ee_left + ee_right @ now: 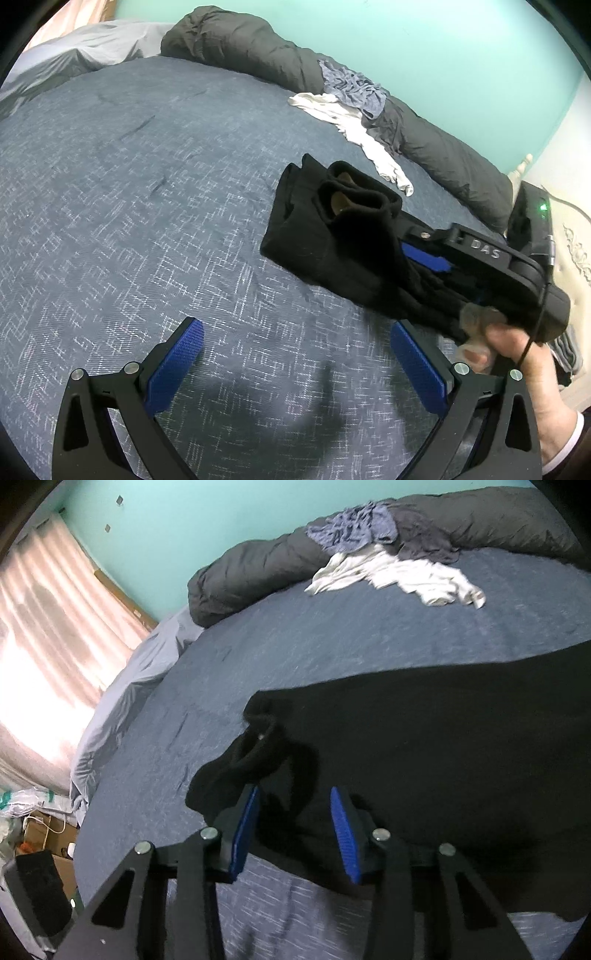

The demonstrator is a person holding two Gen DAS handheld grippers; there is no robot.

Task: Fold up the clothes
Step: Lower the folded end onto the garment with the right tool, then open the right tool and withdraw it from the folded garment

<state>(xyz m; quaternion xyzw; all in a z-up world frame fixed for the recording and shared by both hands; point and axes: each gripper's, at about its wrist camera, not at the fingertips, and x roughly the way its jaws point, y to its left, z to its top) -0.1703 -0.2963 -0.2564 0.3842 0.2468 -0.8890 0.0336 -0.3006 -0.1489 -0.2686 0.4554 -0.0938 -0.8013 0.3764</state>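
Observation:
A folded black garment [317,236] lies on the blue patterned bedspread [147,206]. It fills the right wrist view [443,746], with a bunched cuff [258,753] at its left end. My left gripper [295,365] is open and empty, hovering over the bedspread in front of the garment. My right gripper [295,827] is open, its blue pads [343,834] to either side of the garment's near edge, with black cloth between them. In the left wrist view the right gripper [424,254] reaches in from the right, part covered by the cloth.
A white garment [354,129] and a blue-grey one [354,88] lie crumpled by a rolled dark grey duvet [258,48] along the teal wall. A light grey sheet [122,698] hangs at the bed's far side. Boxes [40,834] stand on the floor by the curtain.

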